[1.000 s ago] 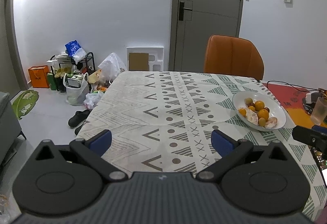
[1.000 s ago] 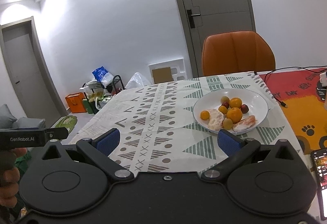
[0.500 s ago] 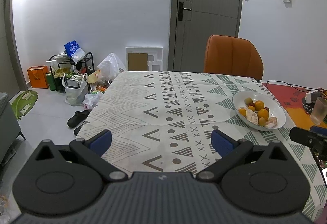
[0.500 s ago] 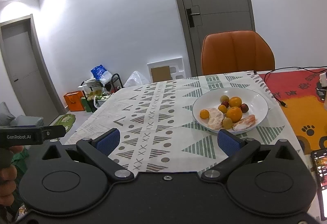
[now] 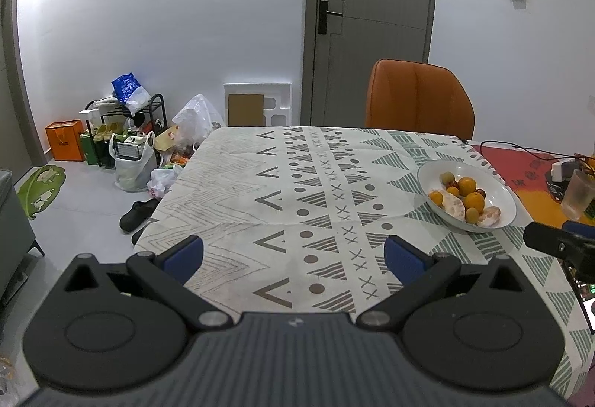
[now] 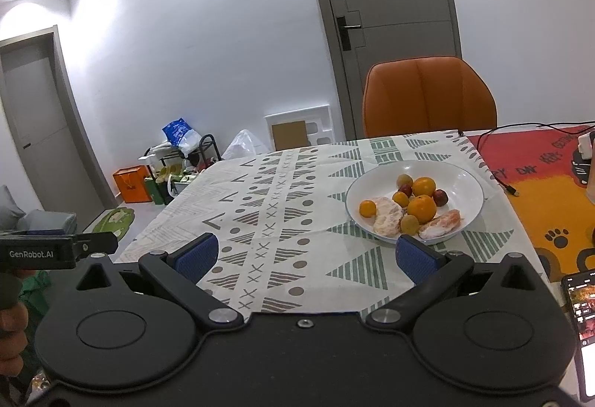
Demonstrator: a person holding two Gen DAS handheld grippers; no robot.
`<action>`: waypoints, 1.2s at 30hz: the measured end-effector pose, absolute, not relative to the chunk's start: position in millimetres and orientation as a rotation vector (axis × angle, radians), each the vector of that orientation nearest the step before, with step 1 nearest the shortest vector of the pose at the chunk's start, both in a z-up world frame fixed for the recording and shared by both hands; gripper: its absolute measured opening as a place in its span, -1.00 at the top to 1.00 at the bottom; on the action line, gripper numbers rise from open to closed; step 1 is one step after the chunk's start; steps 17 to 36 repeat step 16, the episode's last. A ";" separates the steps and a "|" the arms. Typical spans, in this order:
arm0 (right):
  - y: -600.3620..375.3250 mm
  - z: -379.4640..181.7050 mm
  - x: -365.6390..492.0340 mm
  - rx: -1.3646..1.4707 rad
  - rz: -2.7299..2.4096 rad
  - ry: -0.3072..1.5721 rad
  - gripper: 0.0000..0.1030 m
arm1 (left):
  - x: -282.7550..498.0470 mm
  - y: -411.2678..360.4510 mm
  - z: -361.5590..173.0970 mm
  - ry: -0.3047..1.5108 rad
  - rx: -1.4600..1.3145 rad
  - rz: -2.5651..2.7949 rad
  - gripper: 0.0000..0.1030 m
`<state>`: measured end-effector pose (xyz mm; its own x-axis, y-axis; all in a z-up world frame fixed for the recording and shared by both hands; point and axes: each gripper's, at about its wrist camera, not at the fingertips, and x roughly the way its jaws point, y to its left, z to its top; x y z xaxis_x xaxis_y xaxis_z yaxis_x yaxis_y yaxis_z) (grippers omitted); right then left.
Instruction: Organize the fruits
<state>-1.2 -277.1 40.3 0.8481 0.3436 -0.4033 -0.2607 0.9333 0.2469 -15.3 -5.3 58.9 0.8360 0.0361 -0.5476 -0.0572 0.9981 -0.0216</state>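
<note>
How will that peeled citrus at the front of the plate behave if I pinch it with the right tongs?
The peeled citrus shows bare pith and no rind, so it will likely squash or split along its segments. It leans against the big orange and others in the white plate, so lifting it may set those round fruits rolling.

1. From my right wrist camera, the plate (image 6: 466,184) sits on the tablecloth (image 6: 282,206), ahead and slightly right.
2. The fruits (image 6: 421,208) lie in the plate.
3. The chair (image 6: 427,98) stands behind the table, the door (image 6: 390,16) behind it.
4. A phone (image 6: 582,317) lies at my near right.
</note>
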 end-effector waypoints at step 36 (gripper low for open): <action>-280.7 32.6 9.9 0.196 0.294 0.482 -1.00 | -6.1 -4.3 54.3 0.594 -0.028 0.042 -0.99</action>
